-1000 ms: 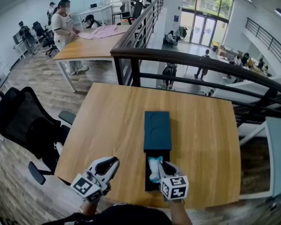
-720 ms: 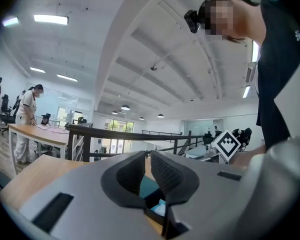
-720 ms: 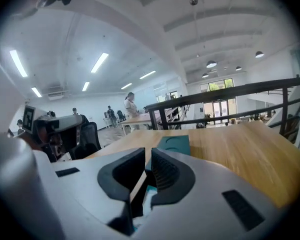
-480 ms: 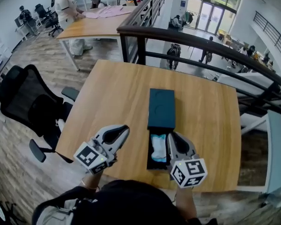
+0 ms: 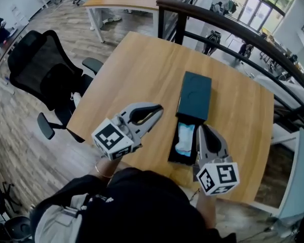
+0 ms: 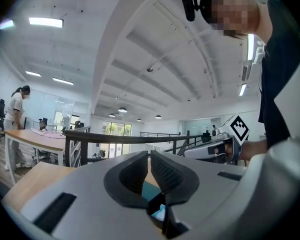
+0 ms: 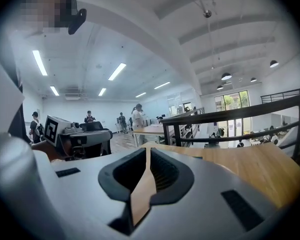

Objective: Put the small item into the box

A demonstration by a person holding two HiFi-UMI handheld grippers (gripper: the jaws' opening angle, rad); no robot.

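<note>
Since the small item (image 5: 185,138), a pale blue-and-white packet, lies inside the open tray of the box (image 5: 195,92), the placing itself looks done, and neither tool has anything to carry. The box stands lengthways on the wooden surface (image 5: 131,70). Its dark teal lid covers the far end, so the near part of the tray is exposed; that opening is presumably what lets a packet go in from the person's side.

The right hand-held gripper (image 5: 202,129) hangs just beside the box's near right edge, raised off the surface. Its jaws are clenched on nothing: its own view shows the two pads meeting at the tips with only bare wood behind them. The left hand-held gripper (image 5: 158,109) hovers to the left of the box, a little apart from it, pointing toward the lid. Its jaws are likewise pressed together and empty, with a sliver of the box and packet showing below them in its own view.

With one tool on each side of the box, the likely remaining step is closing the lid over the tray, one tool steadying while the other pushes. Whether the packet sits low enough to clear the lid cannot be told. A black office chair (image 5: 45,75) stands well left of the box, off the surface.
</note>
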